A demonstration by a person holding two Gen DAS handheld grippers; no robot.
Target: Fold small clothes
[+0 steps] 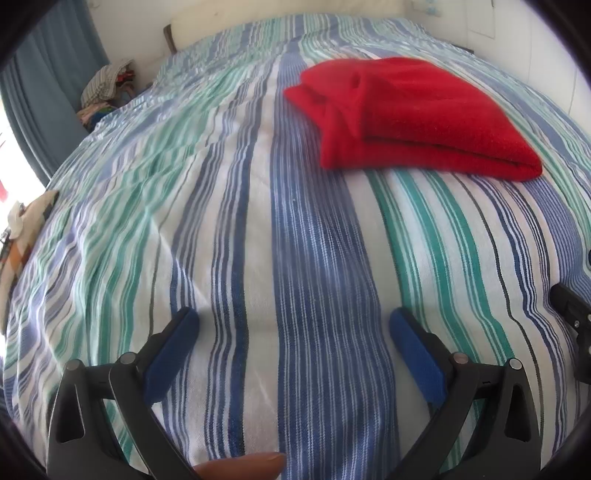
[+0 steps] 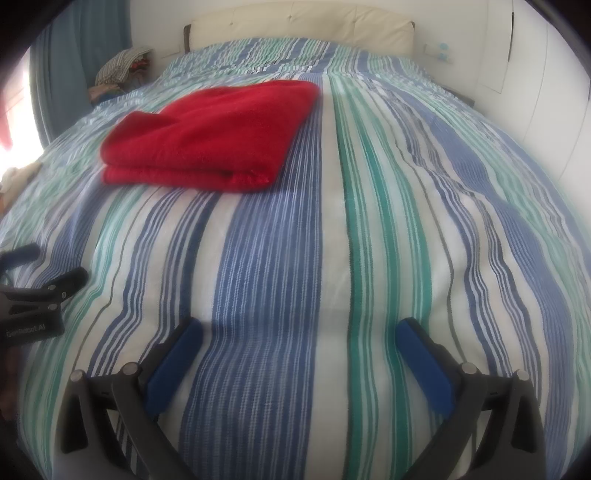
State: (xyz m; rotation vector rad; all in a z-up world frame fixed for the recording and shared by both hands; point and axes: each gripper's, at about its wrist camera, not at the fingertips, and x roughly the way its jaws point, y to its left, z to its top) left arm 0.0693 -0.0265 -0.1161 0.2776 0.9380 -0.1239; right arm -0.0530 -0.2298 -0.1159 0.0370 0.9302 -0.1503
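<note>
A red garment (image 1: 413, 114) lies folded in layers on the striped bedspread (image 1: 295, 258), up and to the right in the left wrist view. In the right wrist view the same red garment (image 2: 210, 136) sits up and to the left. My left gripper (image 1: 293, 321) is open over bare bedspread, well short of the garment, with nothing between its blue pads. My right gripper (image 2: 299, 330) is open too, empty, and equally far back. Each gripper shows at the other view's edge: the right gripper (image 1: 572, 314) and the left gripper (image 2: 40, 291).
A pile of clothes (image 1: 107, 88) sits by the blue curtain (image 1: 48, 81) at the bed's far left. A patterned cushion (image 1: 22, 236) lies at the left edge. A cream headboard (image 2: 299, 33) and white wall close off the far side. A fingertip (image 1: 243, 466) shows at the bottom.
</note>
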